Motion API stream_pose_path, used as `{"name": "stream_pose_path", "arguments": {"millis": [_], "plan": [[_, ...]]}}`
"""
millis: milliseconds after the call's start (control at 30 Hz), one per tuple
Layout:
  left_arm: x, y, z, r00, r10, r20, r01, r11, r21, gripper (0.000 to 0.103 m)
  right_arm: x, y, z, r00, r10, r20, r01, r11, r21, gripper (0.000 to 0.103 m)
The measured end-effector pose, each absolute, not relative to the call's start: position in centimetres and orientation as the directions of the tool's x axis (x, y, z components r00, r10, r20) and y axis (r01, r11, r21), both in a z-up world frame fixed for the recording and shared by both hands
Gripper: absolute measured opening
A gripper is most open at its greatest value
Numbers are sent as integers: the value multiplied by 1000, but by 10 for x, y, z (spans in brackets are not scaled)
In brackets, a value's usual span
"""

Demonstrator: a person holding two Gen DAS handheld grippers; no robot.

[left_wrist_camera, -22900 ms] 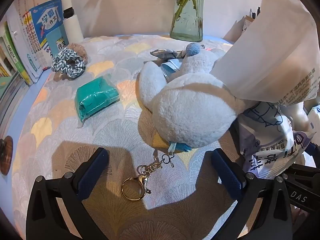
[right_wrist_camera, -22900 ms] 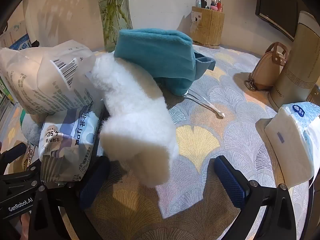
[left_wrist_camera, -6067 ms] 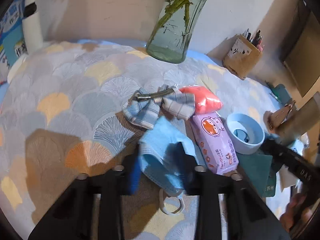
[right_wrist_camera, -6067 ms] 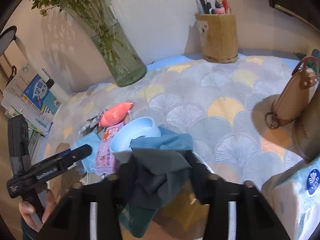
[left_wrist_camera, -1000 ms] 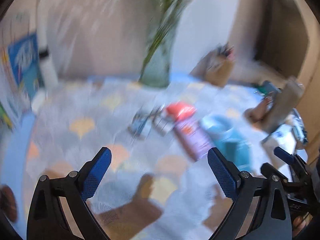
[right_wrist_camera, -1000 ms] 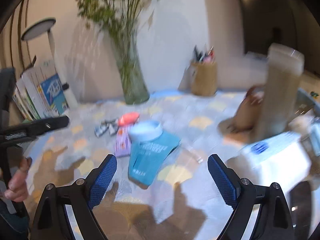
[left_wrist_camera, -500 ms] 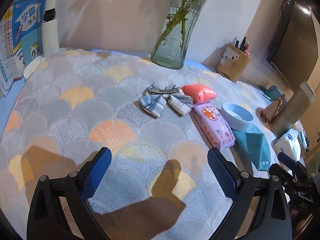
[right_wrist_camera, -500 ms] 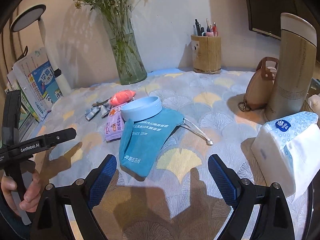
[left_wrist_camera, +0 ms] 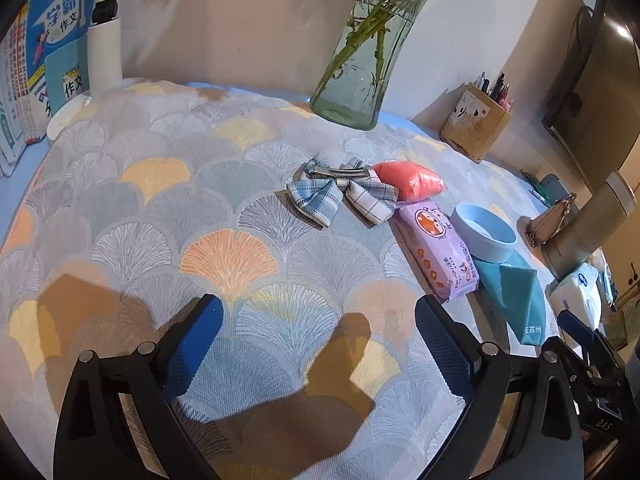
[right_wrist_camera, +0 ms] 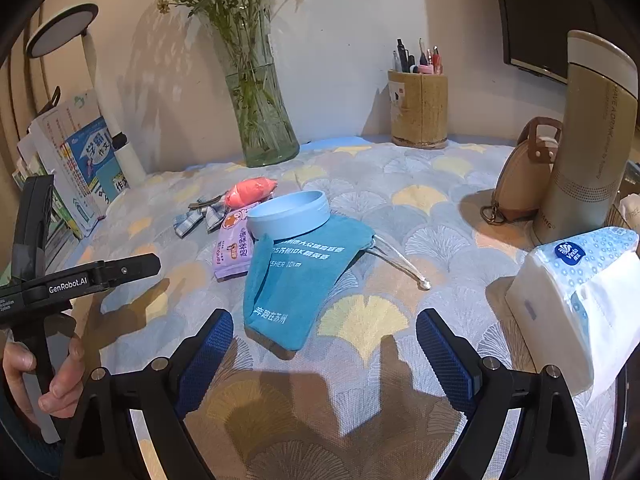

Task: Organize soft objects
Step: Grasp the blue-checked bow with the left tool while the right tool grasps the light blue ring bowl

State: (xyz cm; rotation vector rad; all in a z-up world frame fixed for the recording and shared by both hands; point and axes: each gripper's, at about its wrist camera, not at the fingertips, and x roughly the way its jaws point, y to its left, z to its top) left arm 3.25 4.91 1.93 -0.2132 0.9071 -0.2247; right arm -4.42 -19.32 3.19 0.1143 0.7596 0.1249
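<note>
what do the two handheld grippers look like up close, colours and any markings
Both the left gripper and right gripper have black angular frames with silver bolts and two fingers faced with blue cross-hatched pads. From the right wrist view, the left tool's black bar carries white "GenRobot.AI" lettering. The right tool's body, seen from the left wrist view, shows "DAS" lettering.

One blue and white checked cloth bow (left_wrist_camera: 342, 196) with a metal clip. One soft orange-pink packet (left_wrist_camera: 408, 181). One purple pack of wipes (left_wrist_camera: 436, 252) with a cartoon face. One round light blue bowl (left_wrist_camera: 483, 232). One teal cloth pouch (right_wrist_camera: 296, 276) with white writing. One tall green glass vase (right_wrist_camera: 260, 120) with plant stems. One wooden pen pot (right_wrist_camera: 418, 110). One tan bottle (right_wrist_camera: 588, 140). One brown leather purse (right_wrist_camera: 520, 176). One white pack of tissues (right_wrist_camera: 572, 300). Two claws: the left claw (left_wrist_camera: 316, 340) and the right claw (right_wrist_camera: 324, 350).
</note>
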Motion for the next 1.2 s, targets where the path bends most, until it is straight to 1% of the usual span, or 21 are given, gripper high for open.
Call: {"name": "stream_pose_path", "arguments": {"millis": [67, 167, 233, 300, 333, 400, 467, 567, 600, 667, 767, 800, 833, 900, 933, 967, 1000, 1067, 1100, 1133, 1200], "plan": [[33, 48, 21, 596, -252, -762, 92, 965, -248, 96, -45, -193, 33, 720, 155, -676, -75, 986, 147, 92], [34, 43, 37, 584, -225, -780, 113, 974, -197, 96, -45, -194, 33, 713, 173, -679, -83, 983, 163, 92], [34, 40, 62, 616, -209, -760, 156, 977, -142, 97, -43, -196, 34, 687, 210, -695, -101, 976, 195, 92], [41, 37, 86, 632, -231, -740, 221, 969, -114, 98, -37, -199, 40, 644, 270, -716, -136, 961, 240, 92], [46, 34, 93, 633, -245, -735, 254, 962, -101, 98, -34, -198, 46, 634, 279, -722, -150, 959, 239, 92], [60, 26, 97, 629, -241, -739, 296, 953, -59, 98, -24, -194, 64, 642, 251, -725, -166, 968, 188, 92], [80, 15, 88, 608, -234, -758, 347, 938, -11, 97, -10, -188, 78, 644, 242, -726, -206, 968, 141, 97], [105, 0, 63, 590, -199, -782, 386, 921, 57, 96, 22, -177, 77, 596, 250, -763, -262, 959, 110, 97], [114, -2, 54, 578, -196, -793, 390, 919, 58, 96, 30, -174, 74, 584, 251, -772, -274, 956, 104, 97], [127, -2, 40, 559, -197, -805, 385, 922, 41, 93, 46, -169, 67, 570, 243, -785, -287, 954, 88, 97], [138, 1, 25, 533, -235, -813, 376, 926, -21, 92, 70, -166, 51, 531, 249, -810, -293, 951, 100, 97], [140, 2, 20, 523, -248, -815, 373, 927, -43, 90, 76, -166, 45, 521, 252, -815, -292, 950, 108, 97], [139, 1, 17, 518, -256, -816, 375, 926, -52, 81, 79, -167, 42, 516, 255, -818, -290, 950, 113, 97], [137, -1, 13, 525, -258, -811, 377, 925, -50, 77, 87, -168, 31, 497, 273, -824, -289, 947, 140, 97], [135, -3, 14, 528, -264, -807, 388, 920, -47, 67, 89, -167, 29, 494, 277, -824, -288, 946, 145, 97], [135, -4, 15, 531, -271, -803, 394, 918, -49, 59, 92, -166, 26, 493, 280, -824, -289, 946, 149, 97], [133, -4, 15, 541, -265, -798, 393, 919, -39, 56, 93, -165, 24, 497, 278, -822, -287, 947, 147, 95], [133, -4, 16, 547, -262, -795, 391, 920, -34, 37, 93, -164, 21, 507, 285, -814, -289, 945, 152, 81], [133, -2, 17, 547, -272, -792, 393, 919, -45, 34, 93, -164, 21, 509, 292, -810, -292, 943, 157, 68], [132, -1, 18, 551, -277, -787, 390, 920, -50, 30, 93, -165, 21, 511, 298, -806, -296, 942, 161, 67], [133, 1, 19, 560, -276, -781, 381, 923, -53, 27, 91, -168, 22, 525, 300, -797, -291, 943, 163, 66]]}}
